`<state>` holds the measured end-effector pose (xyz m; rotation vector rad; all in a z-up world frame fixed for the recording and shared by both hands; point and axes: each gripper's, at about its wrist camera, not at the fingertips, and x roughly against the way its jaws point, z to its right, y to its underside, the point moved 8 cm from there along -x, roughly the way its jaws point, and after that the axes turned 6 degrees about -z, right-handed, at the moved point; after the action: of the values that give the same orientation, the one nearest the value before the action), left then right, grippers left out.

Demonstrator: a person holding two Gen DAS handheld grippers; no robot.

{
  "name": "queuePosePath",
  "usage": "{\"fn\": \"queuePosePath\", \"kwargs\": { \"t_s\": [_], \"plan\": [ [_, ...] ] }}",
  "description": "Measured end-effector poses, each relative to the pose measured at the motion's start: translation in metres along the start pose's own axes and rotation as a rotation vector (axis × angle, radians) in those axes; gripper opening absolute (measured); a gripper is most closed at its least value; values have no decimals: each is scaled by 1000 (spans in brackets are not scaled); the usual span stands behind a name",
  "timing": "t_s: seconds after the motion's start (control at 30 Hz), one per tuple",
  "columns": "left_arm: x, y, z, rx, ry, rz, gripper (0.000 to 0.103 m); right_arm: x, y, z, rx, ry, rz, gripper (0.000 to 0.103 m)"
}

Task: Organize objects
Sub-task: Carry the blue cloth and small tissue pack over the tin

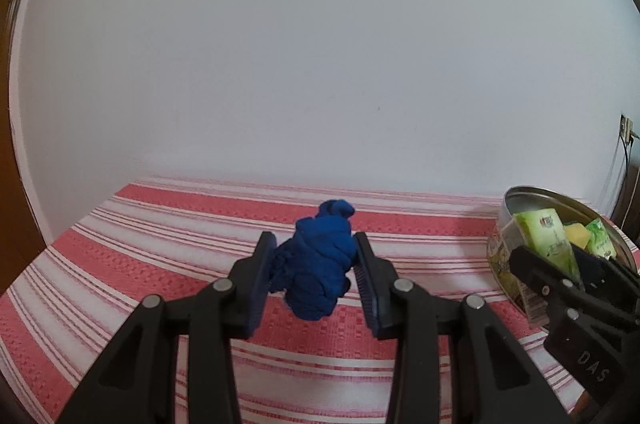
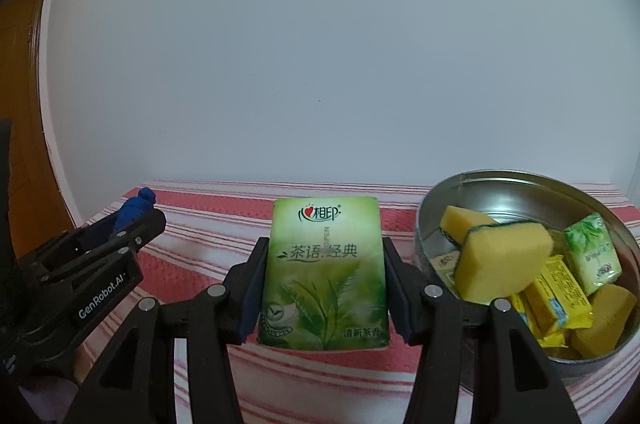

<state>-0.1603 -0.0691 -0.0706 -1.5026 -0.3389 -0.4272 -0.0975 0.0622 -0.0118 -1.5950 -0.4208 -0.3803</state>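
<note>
A crumpled blue cloth (image 1: pixel 318 264) hangs above the striped table, pinched between the fingers of my left gripper (image 1: pixel 316 248), which is shut on it. In the right wrist view my right gripper (image 2: pixel 325 250) is shut on a green tissue pack (image 2: pixel 325 272), held upright over the table. To its right stands a round metal tin (image 2: pixel 476 184) holding yellow sponges (image 2: pixel 500 260), small green packs and yellow packs. The left gripper with the blue cloth (image 2: pixel 138 210) shows at the left of that view. The right gripper and its tissue pack (image 1: pixel 546 236) appear at the right edge of the left wrist view, in front of the tin (image 1: pixel 532 194).
A red-and-white striped tablecloth (image 1: pixel 160 264) covers the table, which ends at a plain white wall behind. A brown wooden door or panel (image 2: pixel 24 104) stands at the far left. A wall socket with a cable (image 1: pixel 626 132) is at the right.
</note>
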Motion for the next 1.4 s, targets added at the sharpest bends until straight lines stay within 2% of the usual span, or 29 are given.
{"fn": "queuePosePath", "kwargs": {
  "t_s": [0.27,0.6,0.7,1.03,1.4],
  "plan": [
    [17,1,16,4,5,6,38,16,6,17,5,12,18,55],
    [31,5,50,18,57,3,38,33,10,36,35,27,56,55],
    [35,5,64,13,79,5,38,53,10,31,46,41,78,55],
    [51,0,112,-16,146,29,38,70,9,82,22,101,118,55],
    [68,-5,148,-39,178,54,38,80,5,119,-3,135,158,55]
  ]
}}
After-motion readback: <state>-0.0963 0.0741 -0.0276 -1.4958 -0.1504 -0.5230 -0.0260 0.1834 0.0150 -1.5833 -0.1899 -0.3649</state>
